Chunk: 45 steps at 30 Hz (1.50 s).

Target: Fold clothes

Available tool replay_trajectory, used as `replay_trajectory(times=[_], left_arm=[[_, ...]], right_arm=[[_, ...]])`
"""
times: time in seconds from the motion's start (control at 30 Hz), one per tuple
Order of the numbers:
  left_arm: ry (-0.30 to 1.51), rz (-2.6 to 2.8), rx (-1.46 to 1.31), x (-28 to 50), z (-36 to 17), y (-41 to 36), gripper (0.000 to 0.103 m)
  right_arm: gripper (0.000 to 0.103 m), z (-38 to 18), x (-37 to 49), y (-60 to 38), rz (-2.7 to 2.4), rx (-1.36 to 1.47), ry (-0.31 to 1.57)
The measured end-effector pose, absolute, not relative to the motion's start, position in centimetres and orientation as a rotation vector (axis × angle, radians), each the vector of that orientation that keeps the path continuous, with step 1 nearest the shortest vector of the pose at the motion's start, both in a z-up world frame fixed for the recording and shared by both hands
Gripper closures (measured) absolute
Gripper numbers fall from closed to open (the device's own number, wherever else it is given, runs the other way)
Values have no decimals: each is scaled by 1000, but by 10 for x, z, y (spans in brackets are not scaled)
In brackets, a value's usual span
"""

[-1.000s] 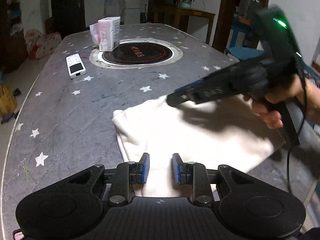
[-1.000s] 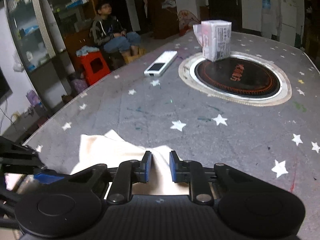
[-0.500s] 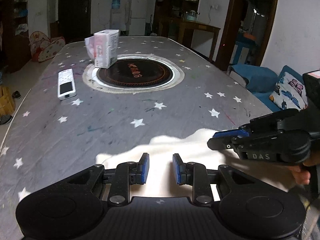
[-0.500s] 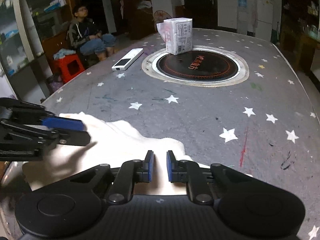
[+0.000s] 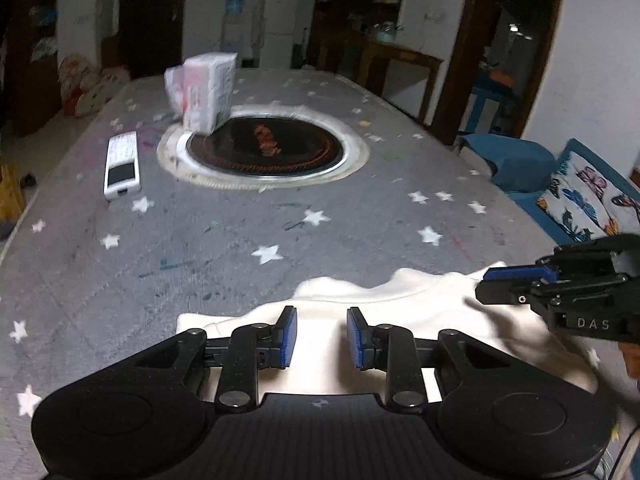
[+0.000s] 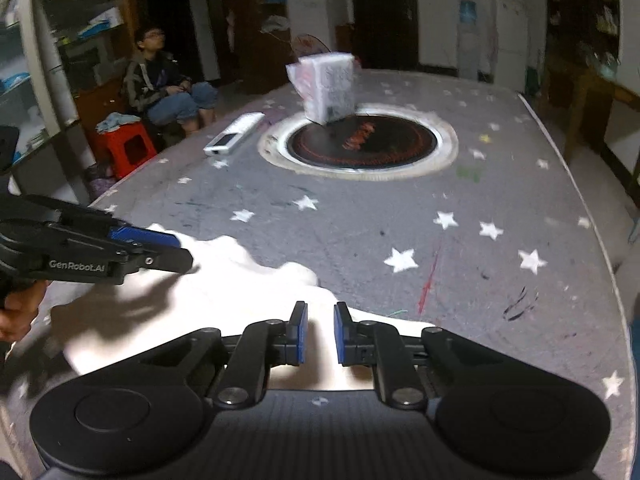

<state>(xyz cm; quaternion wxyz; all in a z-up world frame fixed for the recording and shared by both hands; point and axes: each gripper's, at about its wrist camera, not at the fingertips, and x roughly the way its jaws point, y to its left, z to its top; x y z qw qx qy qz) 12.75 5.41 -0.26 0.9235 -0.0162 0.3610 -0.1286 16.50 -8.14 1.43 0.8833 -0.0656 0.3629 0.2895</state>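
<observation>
one white garment (image 5: 404, 320), two claws (image 5: 318, 338) (image 6: 319, 332), one remote (image 5: 122, 165), one tissue pack (image 5: 206, 92), one seated person (image 6: 162, 80)

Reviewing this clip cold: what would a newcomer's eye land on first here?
First, the bright white garment lying rumpled at the near edge of the star-patterned grey table, with the left gripper and right gripper both open above it. Next, the round black cooktop set in the table's middle, a white packet on its far-left rim and a white remote to its left.

**Dim room around a star-printed surface**

The grey surface (image 5: 120, 280) fills mid-frame. A white fridge (image 5: 280, 12) stands top centre, a wooden side table (image 5: 400, 64) upper right, a blue sofa (image 5: 520, 164) at right, and a red stool (image 6: 128, 148) at left in the right view.
</observation>
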Motion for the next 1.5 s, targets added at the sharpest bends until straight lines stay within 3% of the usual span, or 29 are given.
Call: replay_trajectory(times=[0.37,0.7,0.97,1.5], left_arm=[[727,-310,71,52,-9,46,71],[797,-292,8,37,-21,72,72],[752,-243,-13,58,0,75,72],[761,-148,-108,112,-10,95,75]], right_arm=[[91,14,99,-92,693,-225,743],[91,2,80,-110,663,-237,775],[91,21,100,-101,668,-247,723],[91,8,157,-90,619,-138,739]])
